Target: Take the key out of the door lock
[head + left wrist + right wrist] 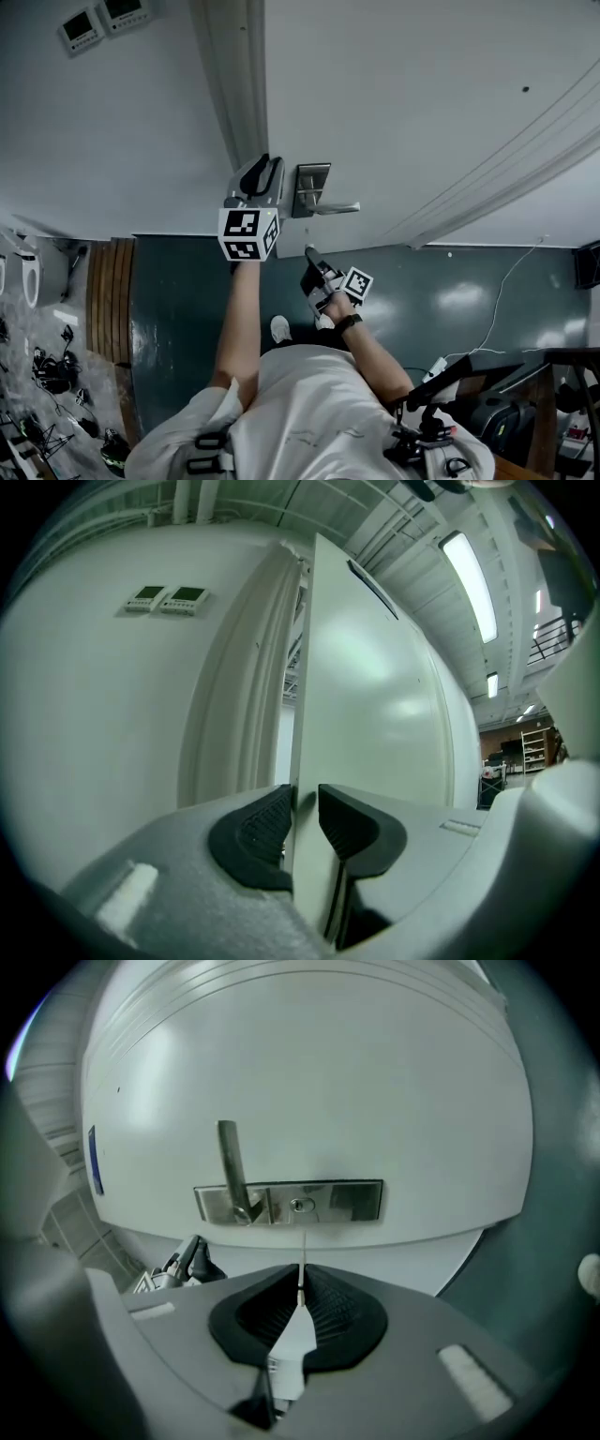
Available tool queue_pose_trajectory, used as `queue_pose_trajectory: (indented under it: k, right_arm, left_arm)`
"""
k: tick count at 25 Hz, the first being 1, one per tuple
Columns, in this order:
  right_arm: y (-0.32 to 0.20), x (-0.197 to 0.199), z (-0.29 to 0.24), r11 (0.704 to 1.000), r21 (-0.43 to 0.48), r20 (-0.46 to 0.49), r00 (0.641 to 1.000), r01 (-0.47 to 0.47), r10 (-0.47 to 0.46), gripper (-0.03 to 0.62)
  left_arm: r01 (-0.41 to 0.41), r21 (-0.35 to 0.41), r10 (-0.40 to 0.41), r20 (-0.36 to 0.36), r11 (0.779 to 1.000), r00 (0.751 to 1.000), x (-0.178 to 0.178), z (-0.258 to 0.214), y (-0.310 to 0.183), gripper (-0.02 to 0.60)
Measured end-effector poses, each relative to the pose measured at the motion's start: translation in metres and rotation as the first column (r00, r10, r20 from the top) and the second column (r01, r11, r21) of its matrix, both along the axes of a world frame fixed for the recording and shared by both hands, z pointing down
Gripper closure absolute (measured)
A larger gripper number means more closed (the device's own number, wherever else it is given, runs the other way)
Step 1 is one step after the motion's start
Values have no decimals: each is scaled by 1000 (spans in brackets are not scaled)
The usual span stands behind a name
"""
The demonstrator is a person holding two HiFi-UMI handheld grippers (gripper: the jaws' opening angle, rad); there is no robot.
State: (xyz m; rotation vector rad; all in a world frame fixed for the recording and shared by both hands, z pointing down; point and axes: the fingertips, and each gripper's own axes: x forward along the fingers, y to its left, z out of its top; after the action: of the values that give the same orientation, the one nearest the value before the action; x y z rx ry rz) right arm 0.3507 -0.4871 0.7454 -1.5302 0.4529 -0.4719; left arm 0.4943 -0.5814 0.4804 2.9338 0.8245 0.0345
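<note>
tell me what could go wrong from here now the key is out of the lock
1. The key is pinched edge-on between the right gripper's fingers with its blade sticking out, so it could twist loose and drop.
2. The blade points at the keyhole close ahead; a forward nudge might jab the lock plate.
3. The left gripper clamps the door edge; if the door swings, that hand could get dragged.

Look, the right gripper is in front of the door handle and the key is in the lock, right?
No, the key is not in the lock. The right gripper view shows it pinched in the jaws of the right gripper, its thin blade pointing at the empty keyhole. The right gripper is in front of the door handle, as you said.
</note>
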Motion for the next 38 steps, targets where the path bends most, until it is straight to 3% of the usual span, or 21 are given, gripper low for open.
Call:
queue_pose_trajectory:
  k: [3, 6, 9, 11, 14, 18, 21, 23, 28, 31, 38]
  right_arm:
    - [13, -12, -24, 982, -186, -86, 996, 16, -33, 569]
    - [38, -15, -63, 924, -380, -202, 978, -33, -48, 568]
    - [74, -22, -92, 797, -595, -230, 972, -102, -48, 568]
    - [95, -22, -123, 724, -671, -289, 956, -161, -55, 568]
    - [116, -21, -171, 631, -735, -385, 919, -248, -88, 568]
    - [127, -32, -220, 521, -785, -487, 854, -335, -185, 568]
    - [129, -55, -241, 446, -818, -510, 816, -362, -273, 568]
    - [133, -70, -251, 417, -827, -517, 799, -376, -306, 568]
    - [132, -94, -268, 394, -824, -545, 760, -406, -355, 568]
    - [132, -99, -268, 353, -838, -535, 754, -417, -380, 568]
    - [136, -103, -292, 301, -825, -563, 734, -478, -380, 568]
  left_arm:
    - [15, -3, -15, 5, 1000, 1000, -10, 9, -10, 491]
    - [12, -3, -12, 29, 1000, 999, -27, 27, -11, 491]
    - [-4, 0, 4, 62, 1000, 998, -50, 43, 1, 492]
    - [-6, -2, 6, 68, 1000, 998, -67, 46, 12, 514]
    - [-9, 1, 9, 57, 1000, 998, -93, 38, 34, 577]
    - [20, -4, -20, 15, 1000, 1000, -130, 13, 58, 581]
    - [54, -20, -54, 2, 998, 999, -165, 1, 76, 581]
    - [73, -4, -73, 1, 997, 997, -187, 1, 92, 580]
    - [97, 37, -97, -11, 995, 995, -219, -4, 113, 580]
    - [101, 52, -99, -32, 994, 995, -223, -9, 117, 580]
    - [82, 44, -78, -84, 996, 993, -221, -32, 126, 580]
